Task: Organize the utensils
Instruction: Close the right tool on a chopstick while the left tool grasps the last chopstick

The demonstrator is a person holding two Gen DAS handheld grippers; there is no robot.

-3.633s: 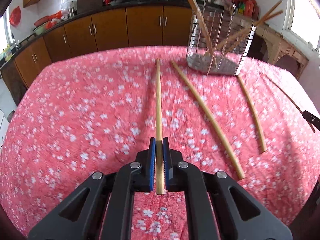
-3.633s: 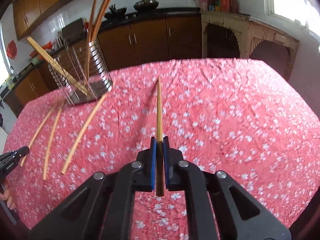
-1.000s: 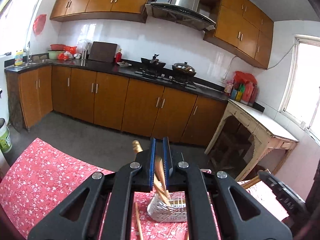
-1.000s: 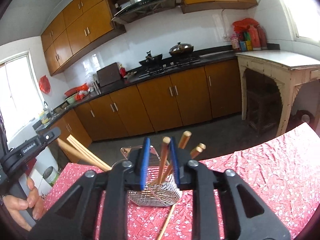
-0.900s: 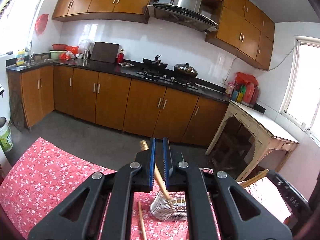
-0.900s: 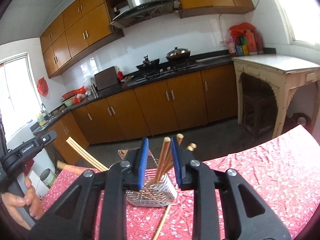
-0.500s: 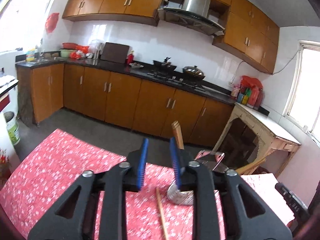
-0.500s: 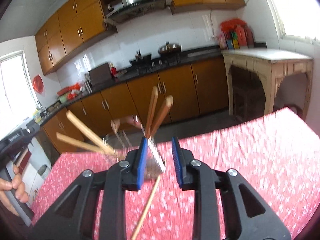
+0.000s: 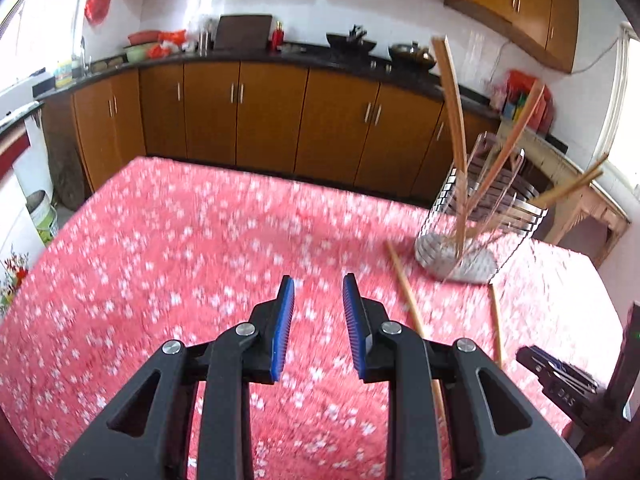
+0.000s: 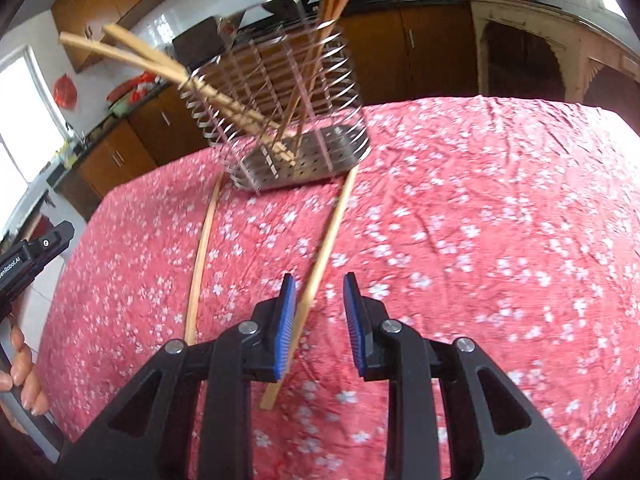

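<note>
A steel wire utensil holder (image 10: pixel 296 120) stands on the red floral tablecloth (image 10: pixel 480 240) with several wooden chopsticks leaning in it; it also shows in the left wrist view (image 9: pixel 472 232). Two loose chopsticks lie on the cloth in front of it: one (image 10: pixel 324 248) runs under my right gripper's left finger, another (image 10: pixel 202 252) lies further left. In the left wrist view they lie right of my gripper, one (image 9: pixel 408 300) close and one (image 9: pixel 497 320) further right. My left gripper (image 9: pixel 318 296) is open and empty. My right gripper (image 10: pixel 318 296) is open and empty above the cloth.
Brown kitchen cabinets (image 9: pixel 260 116) and a dark counter line the far wall. A pale side table (image 10: pixel 552 32) stands at the right. The other gripper's body shows at the right edge of the left wrist view (image 9: pixel 560 380) and the left edge of the right wrist view (image 10: pixel 28 260).
Both grippers released their chopsticks into the holder, opened, then tilted down toward the cloth. The right gripper now hovers over a loose chopstick.
</note>
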